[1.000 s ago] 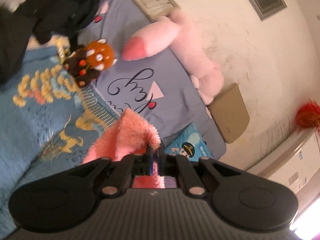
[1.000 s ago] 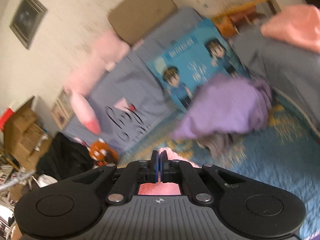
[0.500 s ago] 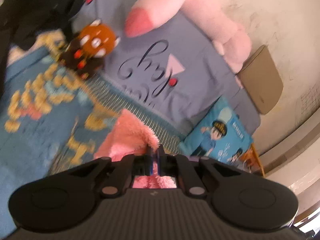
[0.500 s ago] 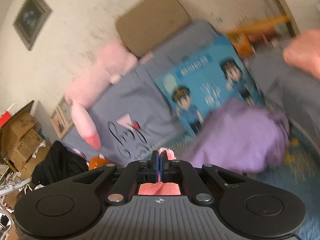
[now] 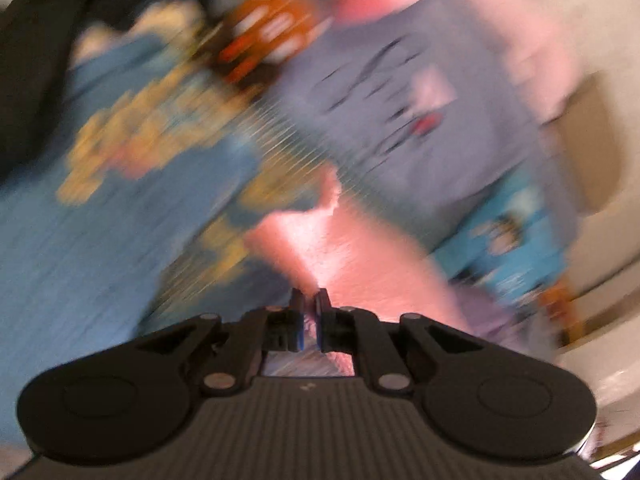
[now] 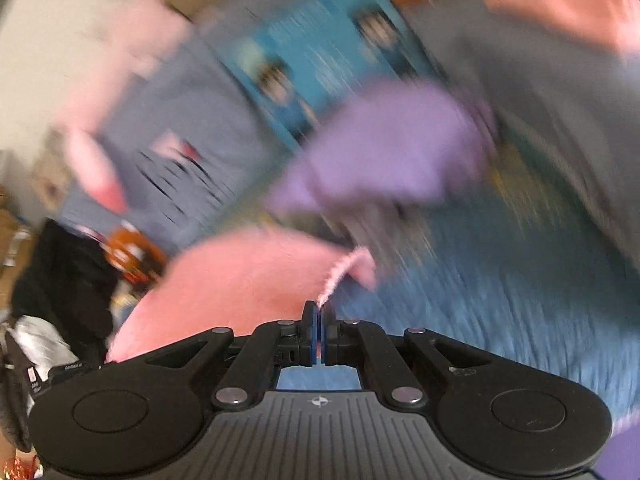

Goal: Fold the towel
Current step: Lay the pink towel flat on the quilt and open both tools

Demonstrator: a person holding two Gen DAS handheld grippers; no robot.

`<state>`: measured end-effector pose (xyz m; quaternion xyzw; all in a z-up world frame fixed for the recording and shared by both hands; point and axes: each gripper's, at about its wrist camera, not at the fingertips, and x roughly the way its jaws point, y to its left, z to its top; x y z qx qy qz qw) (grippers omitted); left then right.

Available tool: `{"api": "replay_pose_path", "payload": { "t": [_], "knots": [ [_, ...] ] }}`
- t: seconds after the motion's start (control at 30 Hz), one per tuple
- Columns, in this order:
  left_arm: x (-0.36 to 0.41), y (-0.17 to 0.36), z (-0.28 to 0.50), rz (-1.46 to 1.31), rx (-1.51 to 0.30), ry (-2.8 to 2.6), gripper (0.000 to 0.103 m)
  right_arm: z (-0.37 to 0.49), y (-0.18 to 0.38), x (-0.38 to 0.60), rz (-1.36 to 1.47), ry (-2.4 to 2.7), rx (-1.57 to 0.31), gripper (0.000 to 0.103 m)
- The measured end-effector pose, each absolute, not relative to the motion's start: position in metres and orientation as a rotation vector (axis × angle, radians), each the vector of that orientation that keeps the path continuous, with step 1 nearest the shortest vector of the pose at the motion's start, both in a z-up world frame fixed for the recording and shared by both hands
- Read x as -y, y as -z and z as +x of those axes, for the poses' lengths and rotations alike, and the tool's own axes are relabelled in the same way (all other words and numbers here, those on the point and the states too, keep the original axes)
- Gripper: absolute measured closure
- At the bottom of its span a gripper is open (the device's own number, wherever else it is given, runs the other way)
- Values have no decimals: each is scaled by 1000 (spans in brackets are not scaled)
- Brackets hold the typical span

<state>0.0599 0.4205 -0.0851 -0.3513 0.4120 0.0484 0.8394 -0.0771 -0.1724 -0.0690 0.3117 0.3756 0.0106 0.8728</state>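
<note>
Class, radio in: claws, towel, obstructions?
Left claw and right claw both shut on pink towel. Towel spread between them. Purple cloth ahead on blue blanket.

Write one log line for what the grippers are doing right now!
left gripper: shut on pink towel | right gripper: shut on pink towel | view: blurred

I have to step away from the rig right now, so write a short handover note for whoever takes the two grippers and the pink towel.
Left gripper: shut on an edge of the fluffy pink towel, which stretches forward from the jaws.
Right gripper: shut on another thin edge of that towel, whose bulk lies to its left.
Place: over the blue patterned bedspread; a crumpled purple cloth lies ahead. Both views are motion-blurred.
Done: both edges gripped, towel spread between the grippers.
Left: no finished fold shows yet; probably lay it flat, bring the edges together and release.
</note>
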Motion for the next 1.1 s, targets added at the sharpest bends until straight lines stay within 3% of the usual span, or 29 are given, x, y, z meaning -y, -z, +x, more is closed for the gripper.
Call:
{"api": "replay_pose_path", "payload": {
  "t": [0.23, 0.33, 0.63, 0.9, 1.0, 1.03, 1.07, 1.1],
  "knots": [
    [-428, 146, 46, -620, -995, -263, 98, -83, 136, 161, 648, 65, -920, 101],
    [-435, 145, 39, -610, -985, -299, 97, -86, 164, 156, 646, 103, -978, 101],
    [-422, 124, 5, -473, -947, -248, 97, -92, 175, 160, 565, 184, -998, 101],
    [-323, 115, 2, -204, -947, -33, 97, -98, 185, 164, 492, 256, -1014, 97],
    [-277, 118, 1, -141, -947, 86, 82, -99, 183, 166, 484, 256, -995, 93],
    [-264, 120, 0, -135, -946, 116, 66, -97, 179, 167, 492, 237, -973, 87],
    [-254, 121, -1, -128, -944, 137, 57, -94, 175, 167, 499, 217, -952, 75],
    [-245, 122, -3, -121, -940, 150, 54, -88, 172, 167, 502, 190, -928, 67]
  ]
}}
